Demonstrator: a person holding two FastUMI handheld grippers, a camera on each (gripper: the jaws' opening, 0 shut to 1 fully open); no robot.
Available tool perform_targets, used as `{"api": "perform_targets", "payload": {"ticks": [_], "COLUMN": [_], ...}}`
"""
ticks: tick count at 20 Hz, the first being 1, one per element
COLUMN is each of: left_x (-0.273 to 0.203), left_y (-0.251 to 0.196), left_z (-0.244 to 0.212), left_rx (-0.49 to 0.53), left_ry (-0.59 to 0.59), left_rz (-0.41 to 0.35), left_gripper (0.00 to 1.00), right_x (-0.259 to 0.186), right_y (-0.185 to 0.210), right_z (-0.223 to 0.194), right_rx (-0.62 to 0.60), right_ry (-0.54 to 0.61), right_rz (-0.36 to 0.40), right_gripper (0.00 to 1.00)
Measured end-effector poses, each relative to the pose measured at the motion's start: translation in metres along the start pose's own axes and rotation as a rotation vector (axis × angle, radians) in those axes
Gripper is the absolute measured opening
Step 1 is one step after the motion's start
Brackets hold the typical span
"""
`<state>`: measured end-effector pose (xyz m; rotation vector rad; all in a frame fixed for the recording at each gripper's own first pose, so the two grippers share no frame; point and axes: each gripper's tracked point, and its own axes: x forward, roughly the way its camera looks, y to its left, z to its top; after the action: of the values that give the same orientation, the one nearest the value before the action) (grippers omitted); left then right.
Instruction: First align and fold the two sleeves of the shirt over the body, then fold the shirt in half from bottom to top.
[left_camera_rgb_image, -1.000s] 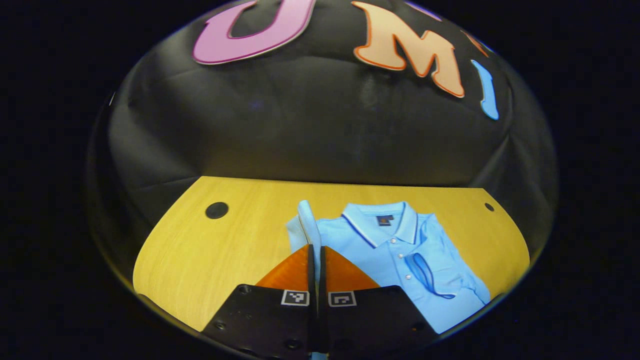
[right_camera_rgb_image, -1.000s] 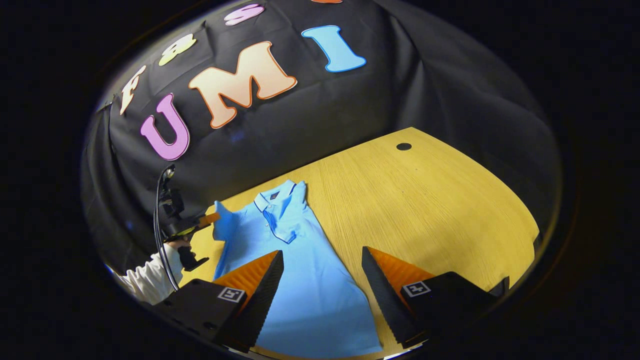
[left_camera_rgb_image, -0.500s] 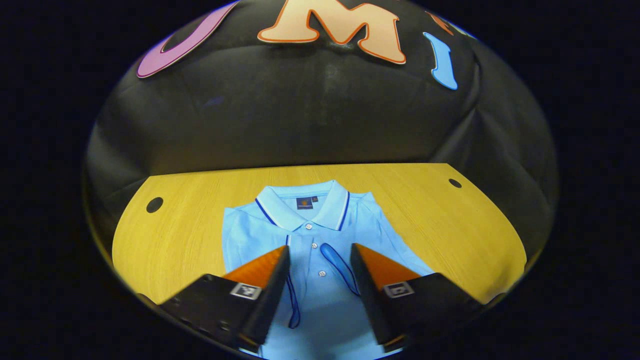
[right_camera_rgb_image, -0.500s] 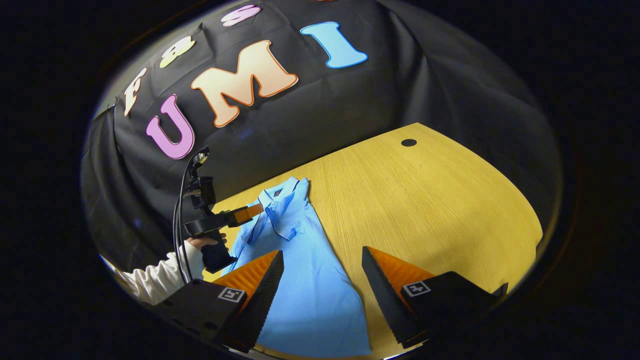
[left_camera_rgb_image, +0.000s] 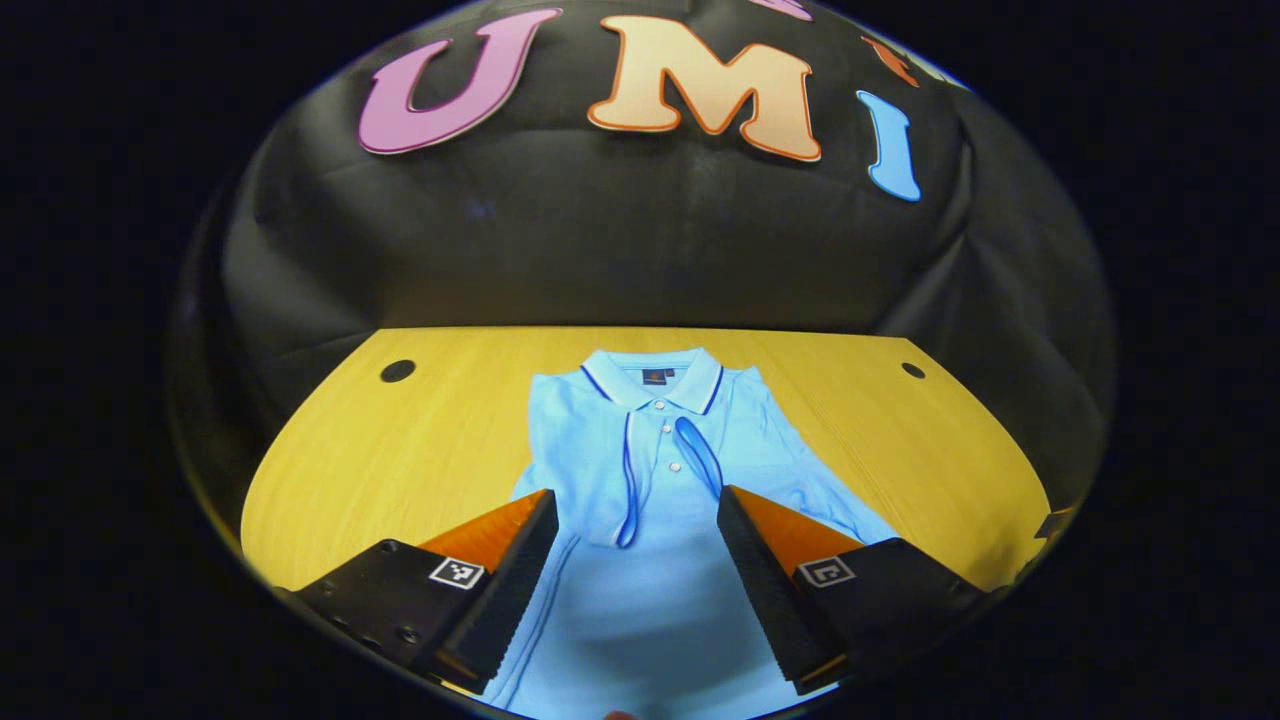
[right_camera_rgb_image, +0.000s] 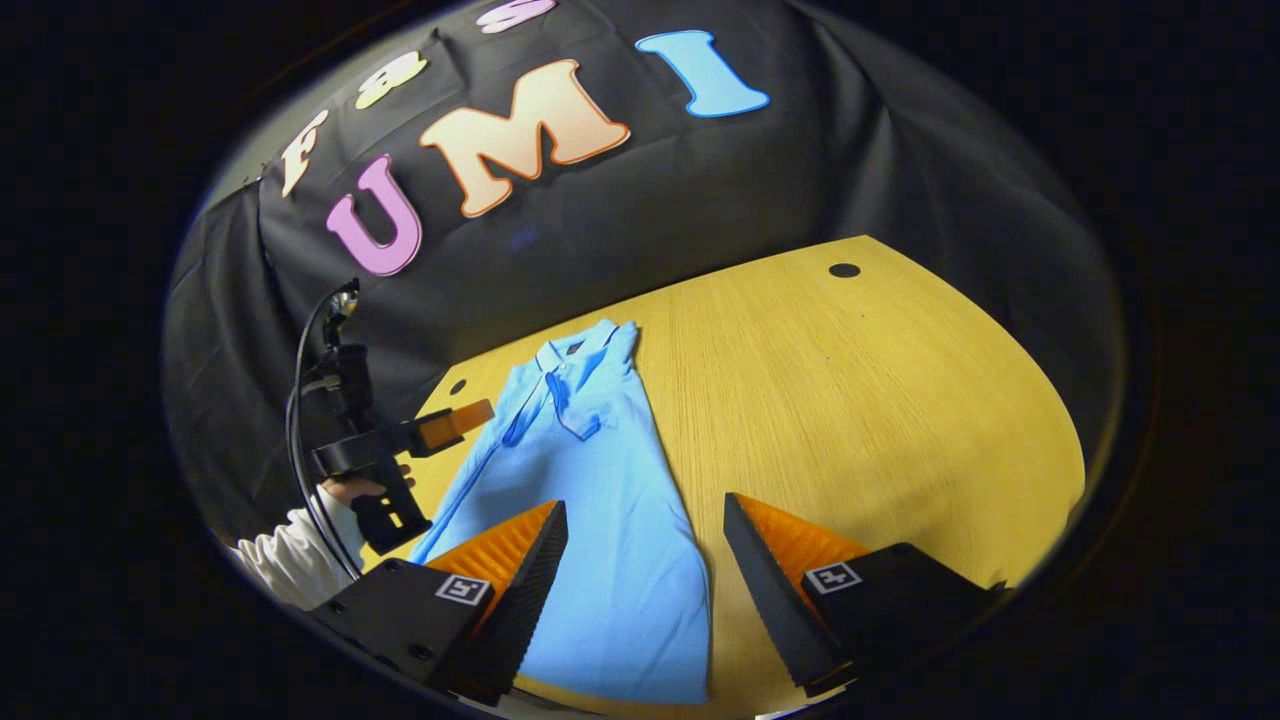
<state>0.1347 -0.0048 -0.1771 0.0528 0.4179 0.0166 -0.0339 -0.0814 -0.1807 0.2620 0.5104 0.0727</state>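
The shirt (left_camera_rgb_image: 650, 480) lies mid-desk (left_camera_rgb_image: 400, 450), collar at the far edge, both sleeves folded in; its neck label (left_camera_rgb_image: 655, 377) is too small to read. Left claw (left_camera_rgb_image: 635, 530) and right claw (right_camera_rgb_image: 645, 540) both gape, empty. The right gripper view shows a sleeved hand (right_camera_rgb_image: 345, 490) holding the left claw.

The right tool (right_camera_rgb_image: 645, 530) hangs open above the blue shirt (right_camera_rgb_image: 590, 500) lying on the yellow table (right_camera_rgb_image: 850, 400).

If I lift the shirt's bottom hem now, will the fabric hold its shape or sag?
Likely sag: the shirt lies limp and softly wrinkled on the table. The folded sleeves rest loose, so they may slip open. It looks thin, probably light.
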Motion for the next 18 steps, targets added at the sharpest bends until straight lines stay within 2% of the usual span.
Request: {"api": "perform_targets", "payload": {"ticks": [4, 9, 10, 11, 12, 15, 18], "left_x": [-0.070, -0.145, -0.155, -0.164, -0.173, -0.190, -0.196], "left_y": [0.021, 0.036, 0.038, 0.040, 0.042, 0.043, 0.052], "left_z": [-0.031, -0.082, -0.096, -0.109, -0.123, -0.154, -0.179], "left_rx": [0.017, -0.010, -0.010, -0.008, -0.009, -0.029, -0.025], "left_ry": [0.004, 0.032, 0.045, 0.057, 0.075, 0.103, 0.123], "left_rz": [0.018, 0.021, 0.021, 0.020, 0.025, 0.017, 0.040], "left_gripper": [0.98, 0.98, 0.98, 0.98, 0.98, 0.98, 0.98], "right_x": [-0.016, -0.035, -0.037, -0.041, -0.043, -0.046, -0.045], "right_y": [0.015, 0.014, 0.011, 0.008, 0.003, -0.004, -0.012], "right_z": [-0.037, -0.082, -0.094, -0.105, -0.114, -0.140, -0.164], "right_rx": [-0.060, -0.087, -0.091, -0.097, -0.105, -0.131, -0.139], "right_ry": [0.007, -0.001, 0.006, 0.005, 0.007, 0.021, 0.046], "right_rz": [0.000, -0.063, -0.080, -0.098, -0.114, -0.152, -0.196], "right_gripper": [0.98, 0.98, 0.98, 0.93, 0.98, 0.98, 0.98]}}
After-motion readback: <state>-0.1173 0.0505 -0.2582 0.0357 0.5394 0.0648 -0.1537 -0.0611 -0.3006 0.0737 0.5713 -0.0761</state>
